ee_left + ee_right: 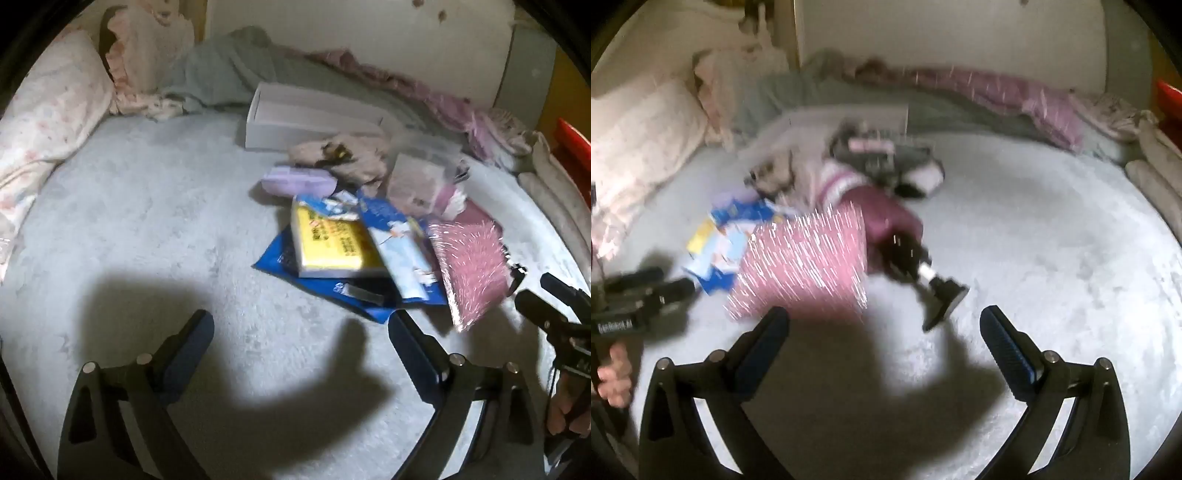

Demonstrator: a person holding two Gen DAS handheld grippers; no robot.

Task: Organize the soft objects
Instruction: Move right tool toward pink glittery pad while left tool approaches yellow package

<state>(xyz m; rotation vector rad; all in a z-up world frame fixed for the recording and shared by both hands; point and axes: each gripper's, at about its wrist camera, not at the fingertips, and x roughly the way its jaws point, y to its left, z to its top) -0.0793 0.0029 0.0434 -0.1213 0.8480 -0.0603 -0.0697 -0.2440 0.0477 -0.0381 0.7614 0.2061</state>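
Observation:
A pile of things lies on a pale grey bed point(147, 240). It holds a yellow book point(328, 240), a blue-and-white packet point(397, 236), a glittery pink pouch point(471, 266), a lilac case point(295, 181), a beige crumpled cloth point(340, 155) and a clear plastic box point(417, 177). My left gripper point(301, 325) is open and empty, just short of the pile. My right gripper point(884, 321) is open and empty, near the pink pouch point(801, 266) and a black clip-like object point(942, 295). The right wrist view is blurred.
A white open box point(310, 118) stands behind the pile. A floral pillow point(48, 122) lies at the left. A grey-green blanket point(221, 70) and pink bedding point(436, 99) run along the white wall. A red object point(572, 144) sits at the far right.

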